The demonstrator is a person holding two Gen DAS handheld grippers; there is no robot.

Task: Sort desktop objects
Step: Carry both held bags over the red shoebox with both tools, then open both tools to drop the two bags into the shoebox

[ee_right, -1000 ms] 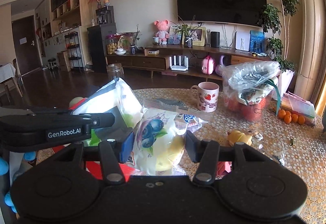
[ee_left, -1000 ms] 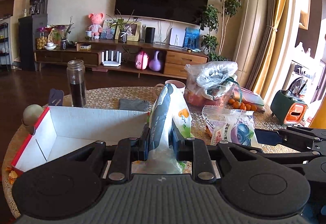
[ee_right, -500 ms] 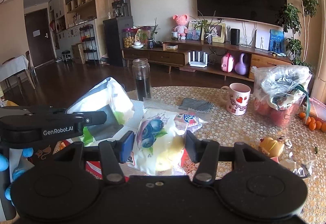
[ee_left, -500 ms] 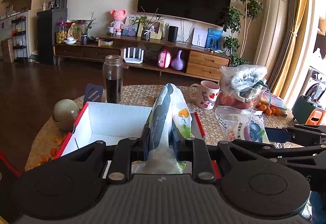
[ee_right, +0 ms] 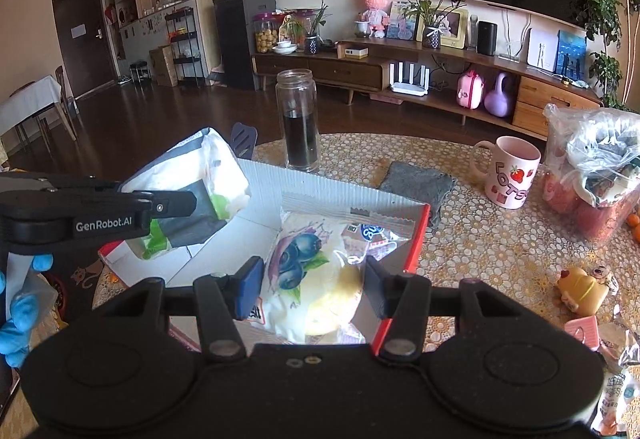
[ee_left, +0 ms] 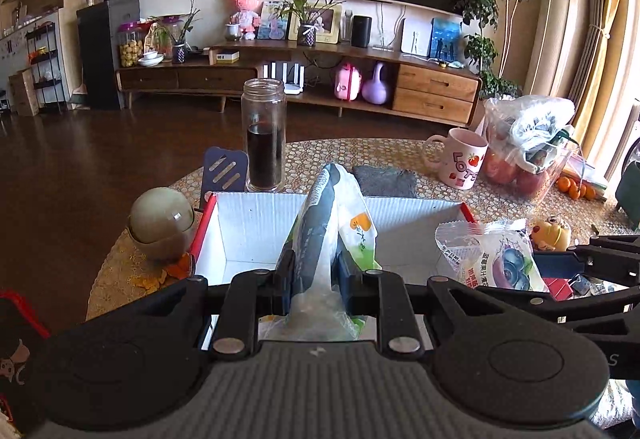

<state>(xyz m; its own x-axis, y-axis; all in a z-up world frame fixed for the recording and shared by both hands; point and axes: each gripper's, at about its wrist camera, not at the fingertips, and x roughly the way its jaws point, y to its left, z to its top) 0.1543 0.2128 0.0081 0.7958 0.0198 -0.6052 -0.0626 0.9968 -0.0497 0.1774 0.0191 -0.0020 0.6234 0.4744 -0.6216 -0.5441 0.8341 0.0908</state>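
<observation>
My left gripper (ee_left: 316, 275) is shut on a white, grey and green snack bag (ee_left: 332, 223) and holds it upright over the near edge of the open red-and-white cardboard box (ee_left: 248, 223). My right gripper (ee_right: 312, 287) is shut on a clear blueberry bread packet (ee_right: 320, 271) and holds it over the box (ee_right: 320, 191) at its right side. The left gripper (ee_right: 176, 205) with its bag (ee_right: 200, 175) shows at the left of the right wrist view. The packet (ee_left: 492, 259) shows at the right of the left wrist view.
On the round table behind the box stand a glass jar of dark liquid (ee_left: 264, 143), a grey cloth (ee_left: 384, 179), a pink mug (ee_left: 460, 159) and a bag of fruit (ee_left: 528, 151). A round beige bin (ee_left: 162, 223) sits left. A yellow toy (ee_right: 580, 291) lies right.
Both grippers have moved left and forward with their bags, from the table's middle to over the box. Neither grip changed.
</observation>
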